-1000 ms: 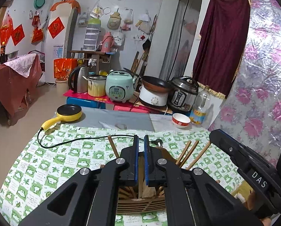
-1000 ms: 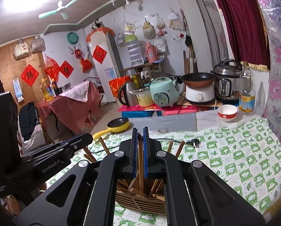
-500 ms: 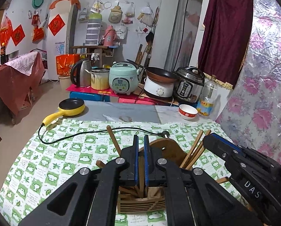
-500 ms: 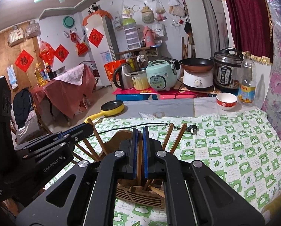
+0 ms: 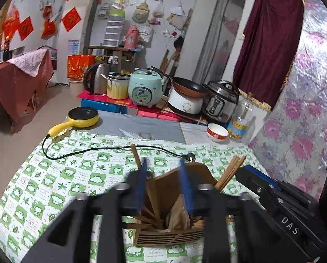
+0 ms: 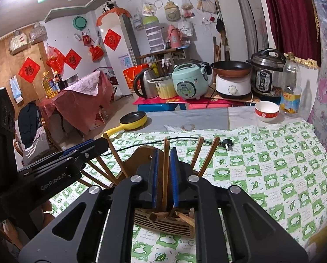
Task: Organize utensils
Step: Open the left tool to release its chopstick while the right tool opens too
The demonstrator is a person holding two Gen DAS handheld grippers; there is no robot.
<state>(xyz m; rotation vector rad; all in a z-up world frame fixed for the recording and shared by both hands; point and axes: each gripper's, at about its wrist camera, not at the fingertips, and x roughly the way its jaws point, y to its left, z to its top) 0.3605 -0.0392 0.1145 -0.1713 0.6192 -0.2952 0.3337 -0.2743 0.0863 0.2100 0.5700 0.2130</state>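
Blue-padded jaws of the left gripper [image 5: 164, 183] stand parted and blurred, straddling a broad wooden spatula [image 5: 163, 188] that rises from the utensil holder [image 5: 167, 236]; nothing is clamped between them. Right gripper [image 6: 164, 173]: jaws slightly apart, one upright chopstick [image 6: 166, 166] standing in the gap; whether the pads touch it cannot be told.

Utensil holder in the right wrist view [image 6: 163, 223]: slatted wooden box, standing on the tablecloth [image 6: 273, 175] near its front edge, directly under both grippers. More chopsticks [image 6: 209, 157] fan out of it to either side, tilted. In the left wrist view a bundle of chopsticks [image 5: 229, 173] leans toward the right gripper's body.

Tablecloth: green-and-white check, leaf print. Black power cord [image 5: 97, 150] lies across its far half, plug [image 6: 228, 142] at the right end of it. Beyond the far edge of the cloth, on bare grey surface: yellow frying pan [image 5: 82, 117] at the left, red-and-white bowl [image 5: 217, 131] toward the right, clear bottle [image 5: 240, 118] just beside the bowl.

Further back, a low stand carries a kettle [image 5: 95, 79], a mint-green rice cooker [image 5: 145, 89] and a pressure cooker [image 5: 220, 100].
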